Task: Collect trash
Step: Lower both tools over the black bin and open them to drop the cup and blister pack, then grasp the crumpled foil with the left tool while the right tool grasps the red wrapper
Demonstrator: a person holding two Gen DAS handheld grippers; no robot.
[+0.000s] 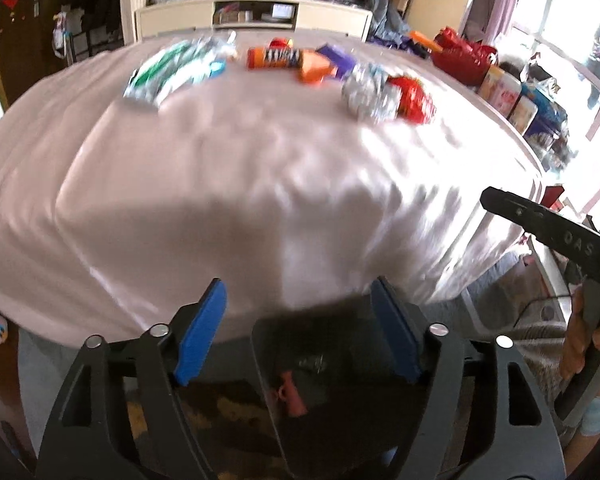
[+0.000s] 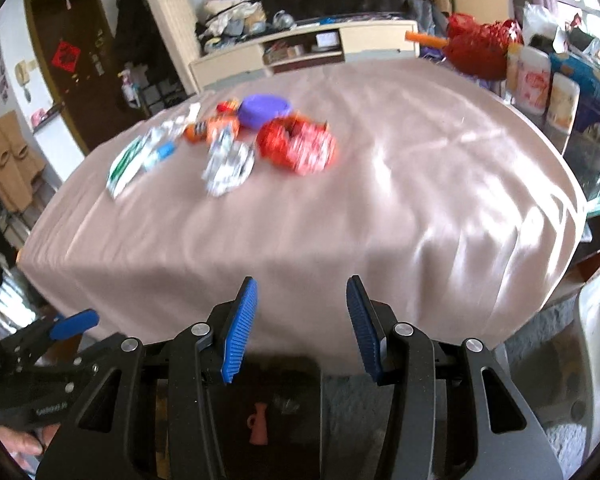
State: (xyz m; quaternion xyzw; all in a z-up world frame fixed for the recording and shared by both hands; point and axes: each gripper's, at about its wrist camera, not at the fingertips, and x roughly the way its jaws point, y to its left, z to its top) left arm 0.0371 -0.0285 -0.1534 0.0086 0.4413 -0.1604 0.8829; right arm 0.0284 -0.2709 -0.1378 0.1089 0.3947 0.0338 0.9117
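Closest to us, the left gripper (image 1: 298, 308) has its blue pads (image 1: 198, 332) wide apart and nothing sits between them. The right gripper (image 2: 302, 320) is the same, wide and holding nothing, with its blue pads (image 2: 240, 332) spread out. Both hang just off the near edge of the table (image 2: 340, 220), which is covered by a pale pink cloth. In the left view the right gripper also shows at the right side, with a hand (image 1: 588, 340) around its handle. In the right view the left gripper shows low on the left. The near half of the cloth is bare and wrinkled. The trash lies in a bunch on the far side, well apart from both grippers, and it looks blurry. Nearest in that bunch is a silver wrapper (image 2: 228, 166), touching a red wrapper (image 2: 298, 144) on its right. To the left lies a green and white wrapper (image 2: 126, 164). Behind those are an orange tube (image 1: 274, 58), an orange box (image 1: 314, 66) beside it, and a purple lid (image 2: 264, 110). Past the table on the right stands a red bag (image 2: 476, 50) next to some jars (image 2: 534, 80). Farthest back is a low cream cabinet (image 2: 300, 50) against the wall
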